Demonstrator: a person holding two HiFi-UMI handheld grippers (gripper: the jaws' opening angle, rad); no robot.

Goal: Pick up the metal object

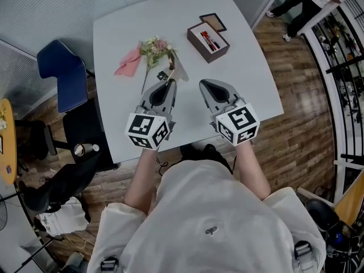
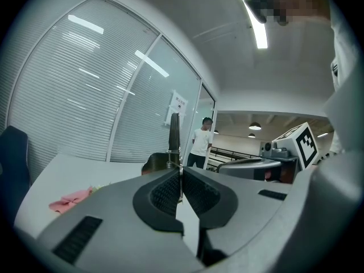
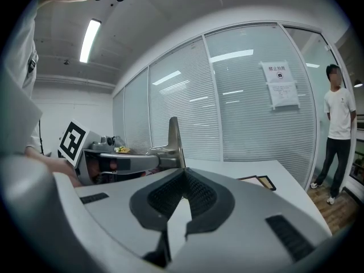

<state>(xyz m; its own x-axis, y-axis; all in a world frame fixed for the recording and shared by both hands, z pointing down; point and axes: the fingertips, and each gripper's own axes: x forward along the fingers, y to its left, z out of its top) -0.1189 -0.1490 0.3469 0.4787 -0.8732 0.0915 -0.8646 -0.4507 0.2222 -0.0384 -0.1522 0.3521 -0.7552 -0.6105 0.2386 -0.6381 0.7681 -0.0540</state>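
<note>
Glossy metal object (image 3: 174, 136), matt table (image 1: 244, 78).

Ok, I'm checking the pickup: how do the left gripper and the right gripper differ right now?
The left gripper has its fingers shut on the thin silvery metal object; the right gripper has them shut on nothing. The left gripper's tip is near the bunch of flowers; the right gripper's tip is over a bare part of the white table. Both are grey, carry a marker cube and point away from the person.
</note>
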